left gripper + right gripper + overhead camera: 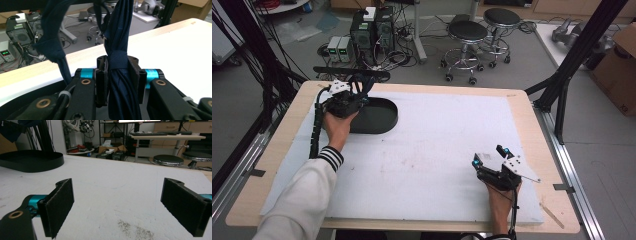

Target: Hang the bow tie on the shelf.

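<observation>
1. No brand, label or writing can be read on anything here.
2. The left hand-held gripper [117, 82] is clamped on a bunch of dark blue cloth [117, 37]; the cloth rises from between its pads, and a second fold hangs just to one side.
3. In the high view that left hand-held gripper [357, 92] sits at the near rim of a black oval tray [382, 117], right beside it on the desk [522, 100].
4. The right hand-held gripper [117, 202] stands wide open with nothing between its pads, low over the white mat [112, 185].
5. The tray lies well ahead of the right hand-held gripper.
</observation>
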{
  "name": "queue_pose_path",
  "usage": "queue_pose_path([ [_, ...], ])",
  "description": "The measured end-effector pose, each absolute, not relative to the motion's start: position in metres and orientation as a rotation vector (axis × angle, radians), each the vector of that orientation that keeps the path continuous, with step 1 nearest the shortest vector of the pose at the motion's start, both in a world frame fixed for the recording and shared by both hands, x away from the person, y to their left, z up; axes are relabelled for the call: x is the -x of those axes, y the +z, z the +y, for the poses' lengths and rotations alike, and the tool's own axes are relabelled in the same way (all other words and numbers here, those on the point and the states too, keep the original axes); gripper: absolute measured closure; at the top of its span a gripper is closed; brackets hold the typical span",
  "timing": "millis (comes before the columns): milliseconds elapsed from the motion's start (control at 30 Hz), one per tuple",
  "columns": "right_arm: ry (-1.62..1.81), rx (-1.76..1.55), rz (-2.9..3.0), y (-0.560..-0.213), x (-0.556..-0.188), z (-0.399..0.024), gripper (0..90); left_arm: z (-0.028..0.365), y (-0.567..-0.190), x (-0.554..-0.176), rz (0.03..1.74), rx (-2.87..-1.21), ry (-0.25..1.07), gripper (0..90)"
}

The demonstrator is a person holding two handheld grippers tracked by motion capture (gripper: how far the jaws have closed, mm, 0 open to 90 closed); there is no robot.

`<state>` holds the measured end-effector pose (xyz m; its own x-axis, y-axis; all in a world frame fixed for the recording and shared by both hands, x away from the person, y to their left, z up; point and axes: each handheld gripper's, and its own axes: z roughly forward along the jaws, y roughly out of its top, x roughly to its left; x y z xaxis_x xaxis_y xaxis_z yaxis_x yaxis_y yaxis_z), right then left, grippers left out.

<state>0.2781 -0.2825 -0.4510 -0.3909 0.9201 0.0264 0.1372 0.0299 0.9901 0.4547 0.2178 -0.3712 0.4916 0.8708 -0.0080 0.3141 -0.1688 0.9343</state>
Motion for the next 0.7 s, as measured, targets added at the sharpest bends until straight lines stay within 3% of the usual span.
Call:
queue_pose_path([
  [100, 1.43, -1.096, 1.615, -0.451, -0.278, -0.283, 10.6, 0.218, -0.372, -0.453, 1.017, -1.728, 0.695, 64.3],
  [267, 1.424, -1.092, 1.62, -0.451, -0.278, -0.282, 10.6, 0.218, -0.371, -0.448, 1.019, -1.748, 0.76, 45.3],
  [367, 1.425, -1.093, 1.618, -0.451, -0.278, -0.282, 10.5, 0.222, -0.37, -0.447, 1.012, -1.748, 0.782, 27.1],
  [433, 1.429, -1.096, 1.618, -0.451, -0.278, -0.282, 10.6, 0.228, -0.37, -0.444, 0.998, -1.74, 0.715, 15.3],
  [700, 1.428, -1.096, 1.617, -0.451, -0.278, -0.282, 10.6, 0.256, -0.374, -0.403, 0.906, -1.709, 0.644, 15.0],
])
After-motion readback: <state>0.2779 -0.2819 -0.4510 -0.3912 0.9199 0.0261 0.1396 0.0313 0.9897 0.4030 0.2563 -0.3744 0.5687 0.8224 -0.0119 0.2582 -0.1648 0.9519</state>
